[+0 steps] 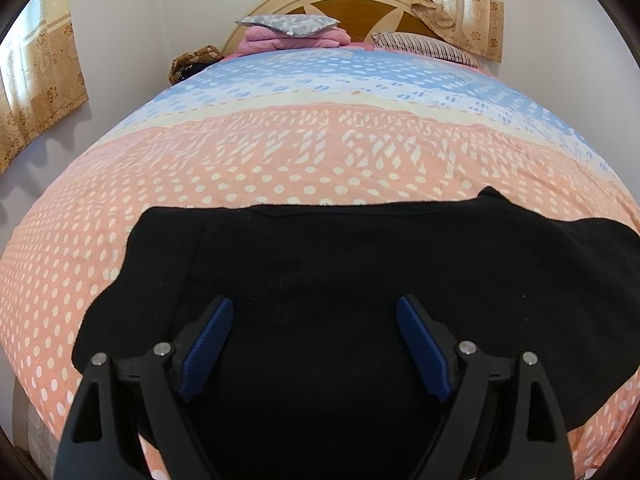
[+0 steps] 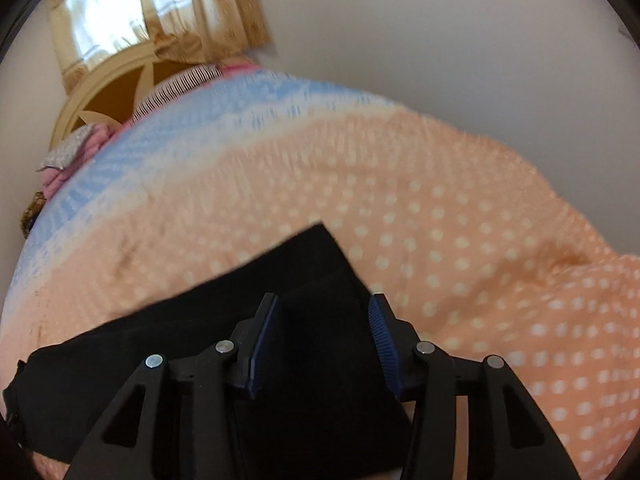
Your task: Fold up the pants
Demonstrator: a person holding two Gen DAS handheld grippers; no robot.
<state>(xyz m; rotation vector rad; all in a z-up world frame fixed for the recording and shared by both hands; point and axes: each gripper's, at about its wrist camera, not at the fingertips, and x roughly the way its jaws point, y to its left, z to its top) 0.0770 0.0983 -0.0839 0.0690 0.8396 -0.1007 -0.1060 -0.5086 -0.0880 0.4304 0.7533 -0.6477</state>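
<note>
Black pants (image 1: 360, 264) lie flat across the near part of a bed with a pink, cream and blue dotted cover (image 1: 280, 152). My left gripper (image 1: 314, 306) is open, its blue pads spread wide just above the pants' left part. In the right wrist view the pants (image 2: 200, 332) show a squared end pointing up and right. My right gripper (image 2: 324, 304) is open over that end, with black cloth between its blue pads (image 2: 264, 344). That view is motion-blurred.
Folded pink bedding (image 1: 292, 38) with a grey patterned pillow and a striped pillow (image 1: 424, 46) lie by the wooden headboard (image 1: 352, 6). Curtains hang left (image 1: 36, 80) and behind. The dotted cover (image 2: 460, 240) spreads right of the pants. White walls surround the bed.
</note>
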